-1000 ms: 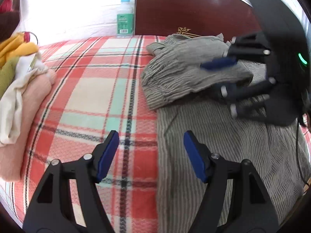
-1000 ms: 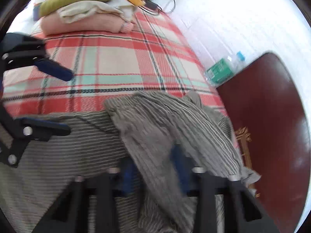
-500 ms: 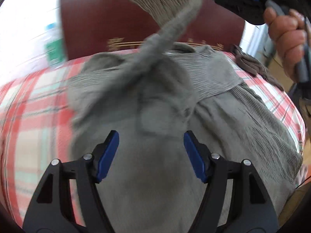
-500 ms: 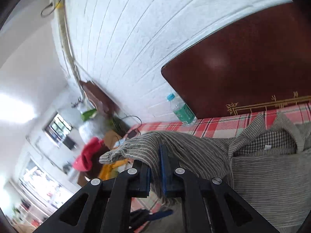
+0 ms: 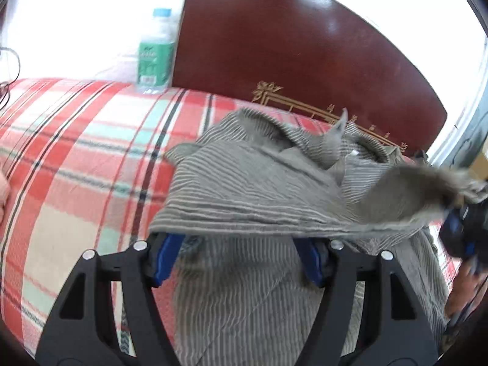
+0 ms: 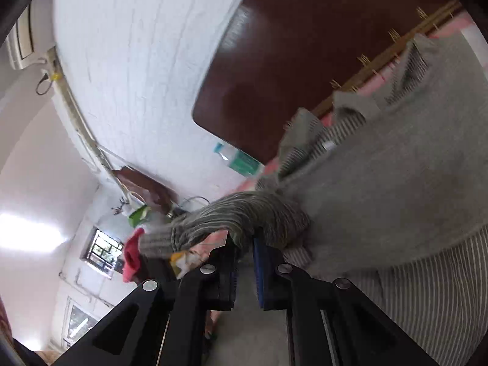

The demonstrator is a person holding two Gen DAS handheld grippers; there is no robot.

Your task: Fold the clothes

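Sleeve (image 5: pixel 405 192) now pulled sideways over left tool (image 5: pixel 238 259), gripped by right tool (image 6: pixel 244 262).

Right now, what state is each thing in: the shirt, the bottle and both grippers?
striped shirt: unfolded, body lying on the bed, one sleeve lifted and stretched sideways.
water bottle: upright, capped.
left gripper: open, a shirt fold draped over its tips, nothing pinched.
right gripper: jaws opening, sleeve pinched between them.
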